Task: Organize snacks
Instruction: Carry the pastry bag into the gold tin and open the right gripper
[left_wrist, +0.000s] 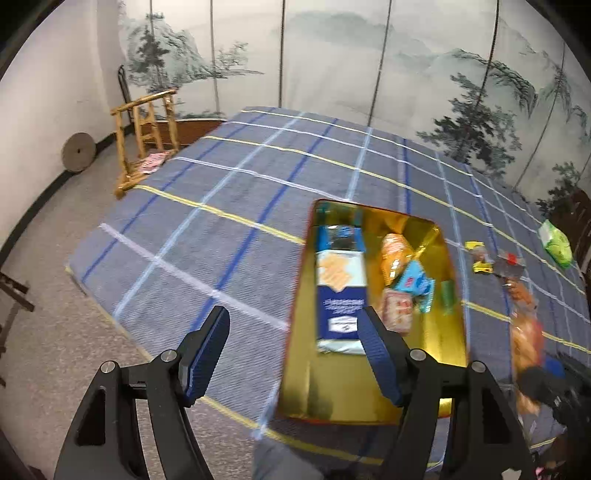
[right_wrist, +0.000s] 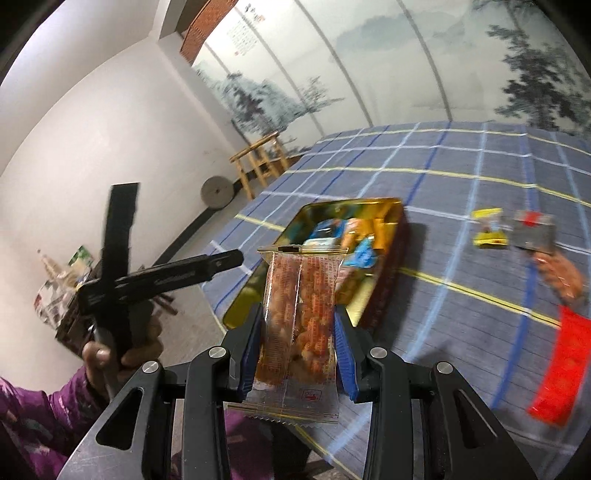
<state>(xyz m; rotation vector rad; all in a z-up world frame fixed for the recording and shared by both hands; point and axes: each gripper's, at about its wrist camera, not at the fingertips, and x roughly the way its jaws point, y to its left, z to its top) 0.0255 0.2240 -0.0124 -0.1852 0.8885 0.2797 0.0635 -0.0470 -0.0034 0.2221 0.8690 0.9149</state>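
A gold tin (left_wrist: 454, 343) lies on the blue plaid cloth and holds a long blue biscuit pack (left_wrist: 341, 291) and several small snack packets. My left gripper (left_wrist: 291, 321) is open and empty, above the tin's near left edge. My right gripper (right_wrist: 299, 321) is shut on a clear orange-red snack packet (right_wrist: 299, 314) and holds it upright above the cloth, just short of the tin (right_wrist: 388, 258). The packet also shows at the right edge of the left wrist view (left_wrist: 526, 332). The left gripper shows in the right wrist view (right_wrist: 177, 273), held in a hand.
Loose snacks lie on the cloth right of the tin: a yellow packet (right_wrist: 489, 232), a grey-red packet (right_wrist: 533, 232), an orange packet (right_wrist: 561, 273), a red packet (right_wrist: 561, 365) and a green bag (left_wrist: 554, 243). A bamboo chair (left_wrist: 144, 136) stands beyond the table's far left corner.
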